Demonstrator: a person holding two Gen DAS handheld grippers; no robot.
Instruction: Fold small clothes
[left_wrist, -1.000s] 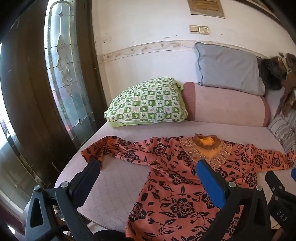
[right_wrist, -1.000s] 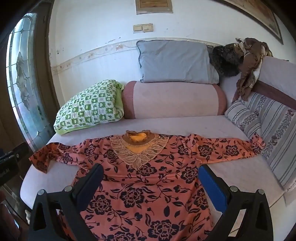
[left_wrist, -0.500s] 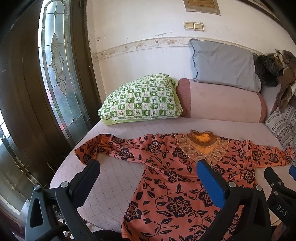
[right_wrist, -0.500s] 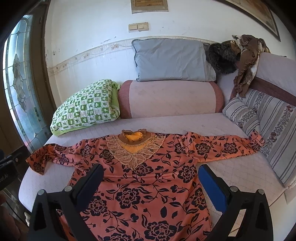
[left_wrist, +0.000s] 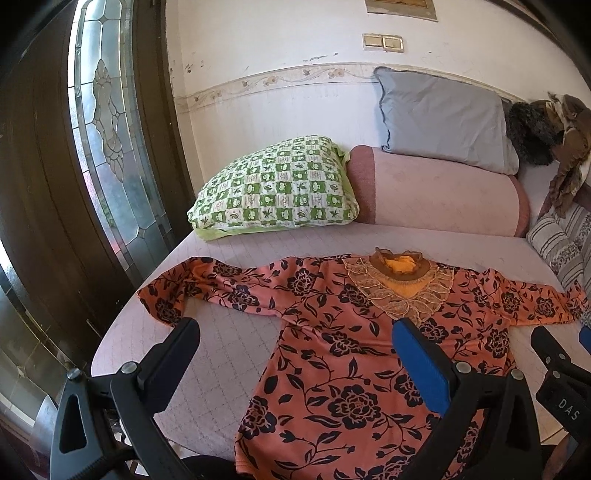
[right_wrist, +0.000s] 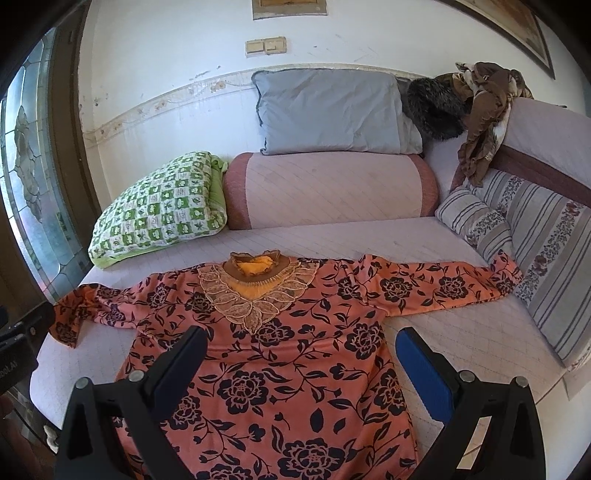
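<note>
An orange top with black flowers (left_wrist: 354, 354) lies flat and face up on the pink bed, sleeves spread to both sides, lace collar toward the pillows. It also shows in the right wrist view (right_wrist: 288, 354). My left gripper (left_wrist: 295, 339) is open and empty, held above the top's left side and left sleeve (left_wrist: 207, 288). My right gripper (right_wrist: 301, 347) is open and empty, held above the top's body near the hem. Neither touches the cloth.
The bed (left_wrist: 229, 347) has a green checked pillow (left_wrist: 277, 188), a pink bolster (left_wrist: 436, 192) and a grey pillow (left_wrist: 439, 114) at the back. Striped cushions (right_wrist: 535, 240) line the right side. A glass door (left_wrist: 107, 129) stands at the left.
Both grippers have drawn back and up a little from the top, so more of the bed and wall shows. The top has not moved. Both stay open.
</note>
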